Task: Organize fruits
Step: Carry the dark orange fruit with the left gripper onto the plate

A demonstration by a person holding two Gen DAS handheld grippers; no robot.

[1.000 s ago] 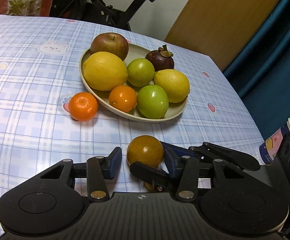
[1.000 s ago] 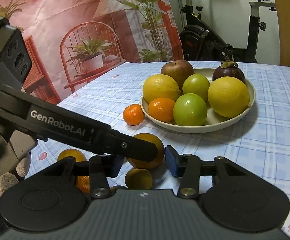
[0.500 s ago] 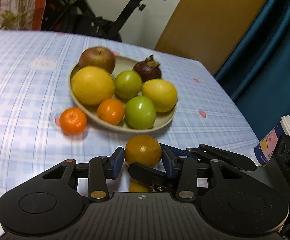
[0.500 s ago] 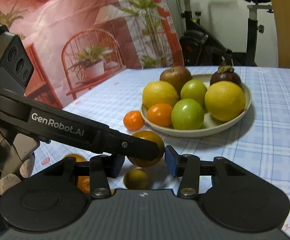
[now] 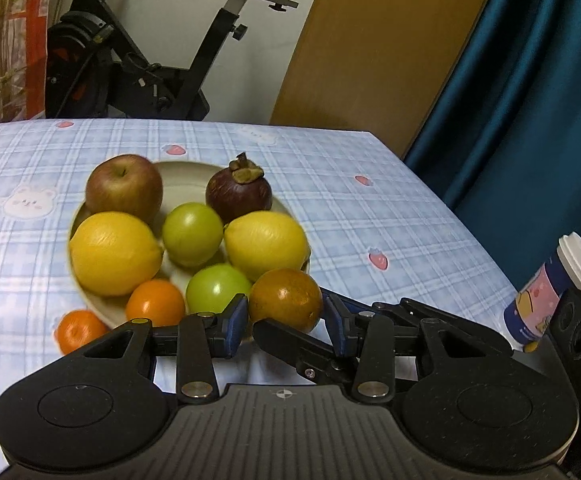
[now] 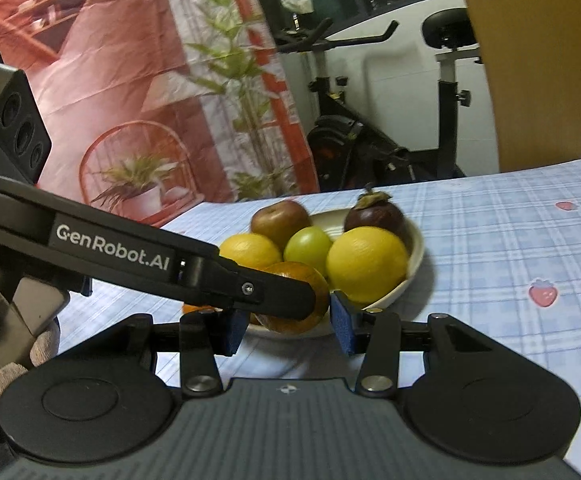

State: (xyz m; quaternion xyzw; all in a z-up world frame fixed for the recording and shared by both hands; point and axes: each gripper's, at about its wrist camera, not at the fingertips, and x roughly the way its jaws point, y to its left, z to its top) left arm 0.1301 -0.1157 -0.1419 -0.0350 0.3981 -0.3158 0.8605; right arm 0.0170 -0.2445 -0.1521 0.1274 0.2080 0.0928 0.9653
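Left of the left gripper (image 5: 284,322), a small orange (image 5: 75,330) lies on the table (image 5: 390,216) beside the plate (image 5: 178,170). Both grippers pinch one brownish orange (image 5: 286,299) from crossed directions; the left gripper's blue pads (image 5: 236,322) press its sides, and it hangs at the plate's near rim. The plate ahead is crowded, with bare cloth to its right. Far right, a cup (image 5: 550,298) stands at the table edge, partly cut off by the right gripper's (image 6: 290,322) body. In the right wrist view the left finger hides the orange's top.
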